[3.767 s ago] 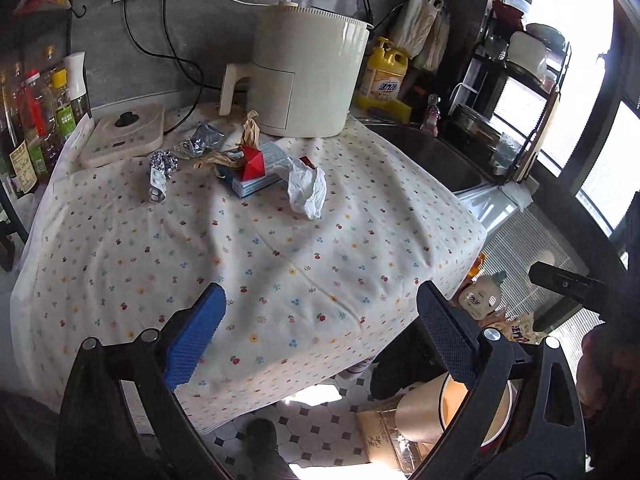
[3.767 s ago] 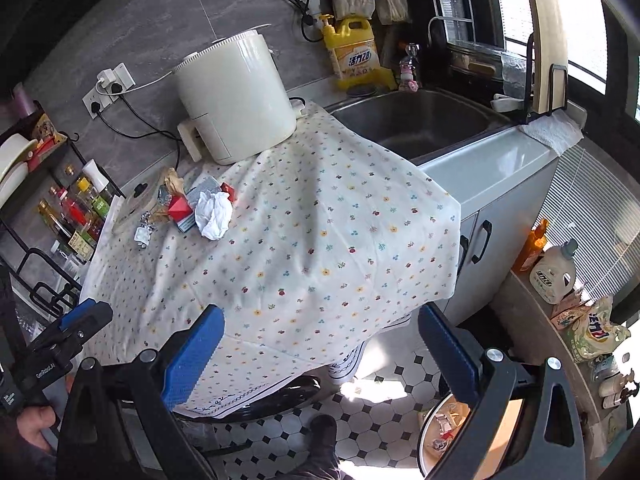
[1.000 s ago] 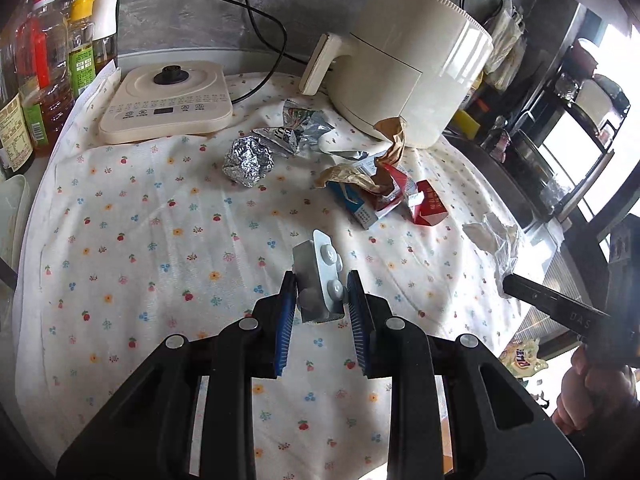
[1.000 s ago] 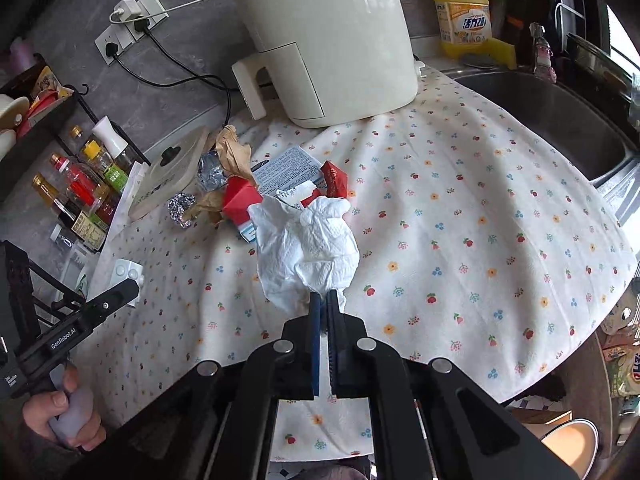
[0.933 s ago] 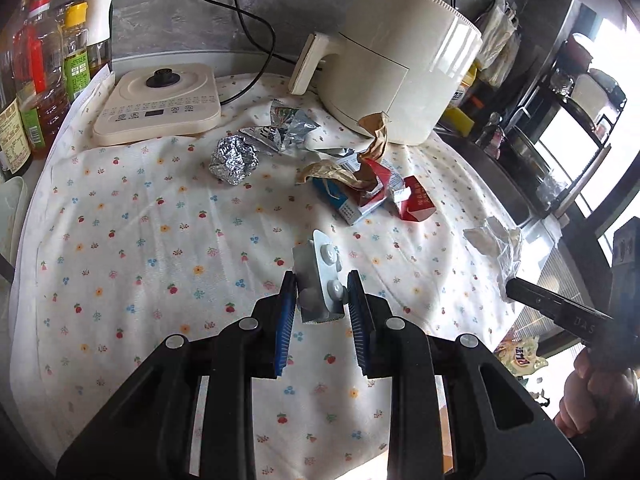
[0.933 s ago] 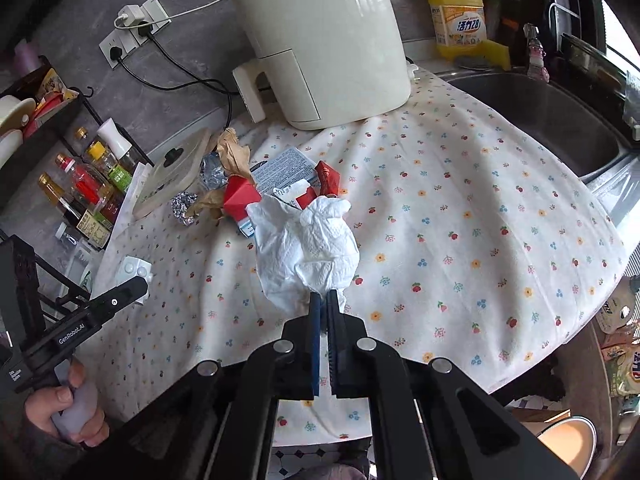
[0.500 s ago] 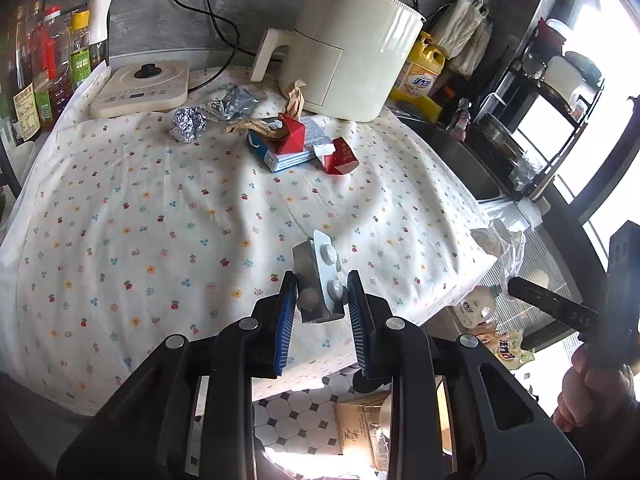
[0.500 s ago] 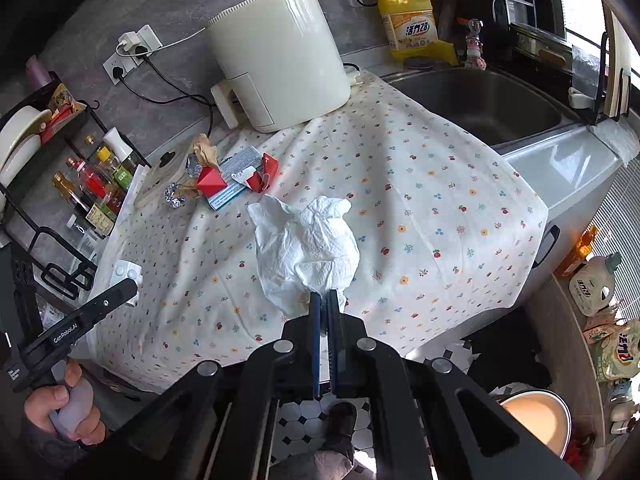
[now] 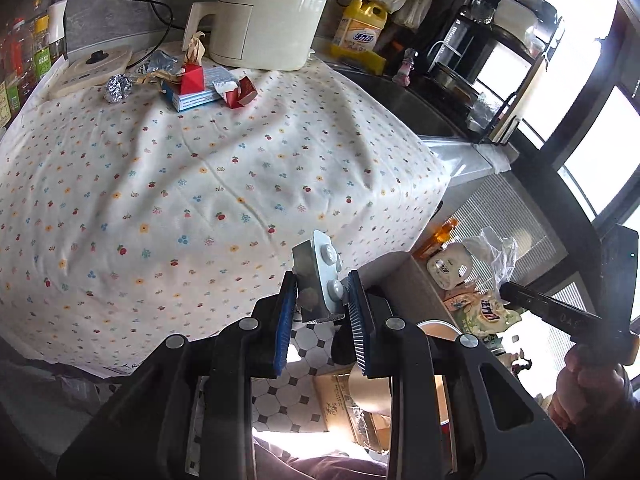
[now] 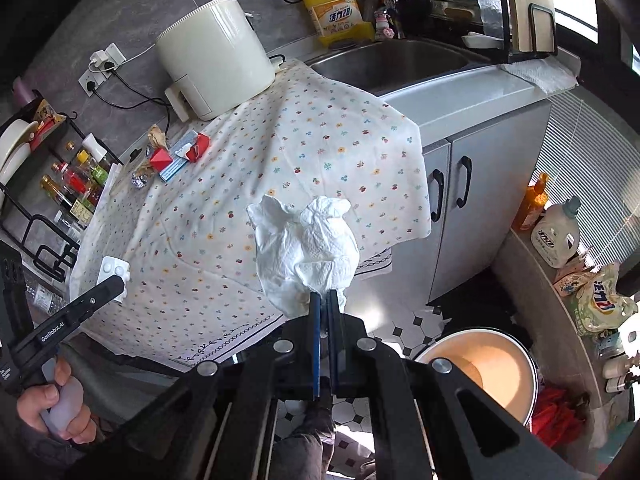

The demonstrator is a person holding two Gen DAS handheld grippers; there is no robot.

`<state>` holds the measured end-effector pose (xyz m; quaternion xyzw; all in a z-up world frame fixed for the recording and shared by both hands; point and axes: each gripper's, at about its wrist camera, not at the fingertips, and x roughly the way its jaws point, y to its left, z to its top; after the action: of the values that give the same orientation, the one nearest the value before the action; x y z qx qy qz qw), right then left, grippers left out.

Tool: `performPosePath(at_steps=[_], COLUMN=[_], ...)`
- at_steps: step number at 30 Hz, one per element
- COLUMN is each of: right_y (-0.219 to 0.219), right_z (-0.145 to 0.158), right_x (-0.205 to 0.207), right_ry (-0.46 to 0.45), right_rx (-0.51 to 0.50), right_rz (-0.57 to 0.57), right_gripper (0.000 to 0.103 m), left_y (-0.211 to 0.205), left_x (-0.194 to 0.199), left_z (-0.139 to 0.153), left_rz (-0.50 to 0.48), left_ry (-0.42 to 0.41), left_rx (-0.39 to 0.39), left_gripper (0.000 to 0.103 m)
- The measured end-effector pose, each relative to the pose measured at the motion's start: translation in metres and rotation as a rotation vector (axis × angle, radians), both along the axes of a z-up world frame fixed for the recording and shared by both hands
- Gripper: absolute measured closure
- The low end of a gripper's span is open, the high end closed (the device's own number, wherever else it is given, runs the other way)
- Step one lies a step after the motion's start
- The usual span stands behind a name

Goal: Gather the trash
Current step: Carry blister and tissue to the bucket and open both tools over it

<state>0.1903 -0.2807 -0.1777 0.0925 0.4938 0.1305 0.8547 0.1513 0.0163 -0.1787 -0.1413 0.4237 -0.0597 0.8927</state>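
Trash is partly collected: the left claw [image 9: 322,307] grips a blister pack [image 9: 320,276], the right claw [image 10: 324,312] pinches a crumpled tissue [image 10: 308,252], both off the counter [image 9: 180,184] near the bin [image 10: 480,364]. Foil ball [image 9: 118,87], cartons [image 9: 200,88] and wrappers remain beside the air fryer [image 9: 264,12].

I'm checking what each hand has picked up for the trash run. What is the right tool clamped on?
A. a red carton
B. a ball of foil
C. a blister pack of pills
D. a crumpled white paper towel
D: the right tool is shut on the crumpled white paper towel; the blister pack sits in the left tool.
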Motion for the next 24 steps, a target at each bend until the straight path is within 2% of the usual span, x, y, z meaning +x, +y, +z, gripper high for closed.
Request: performPosePath(at_steps=[10,14,17,19,21,24], right_y=[-0.092,-0.12,-0.134,-0.142,-0.149,-0.163], right_z=[-0.06,-0.078,-0.092,-0.097,-0.099,-0.101], right_x=[-0.06,-0.079,-0.085,-0.091,-0.097,-0.108], right_ry=[0.122,0.15,0.177,0.167,0.155,0.165], right_rx=[-0.086,-0.091,-0.056,-0.06,-0.071,-0.067], right_rz=[-0.132,-0.178,-0.189,-0.221,-0.237,-0.264], right_gripper=[0.098,0.098,0.093,0.054,0.048,0.049], left_y=[-0.094,-0.132,-0.16,-0.178,-0.192,-0.21], left_x=[-0.01,-0.01,-0.007,-0.005,-0.002,0.0], left_z=[-0.05,-0.07,-0.082,-0.089,-0.096,-0.107], left_rz=[-0.161,-0.243,-0.306,-0.347,-0.383,-0.422], left_ry=[0.072,0.11,0.13,0.143,0.154,0.171], left_rx=[-0.044,-0.045,-0.04,-0.03,-0.019,-0.015], left_gripper=[0.077,0.077,0.077,0.077,0.077,0.077])
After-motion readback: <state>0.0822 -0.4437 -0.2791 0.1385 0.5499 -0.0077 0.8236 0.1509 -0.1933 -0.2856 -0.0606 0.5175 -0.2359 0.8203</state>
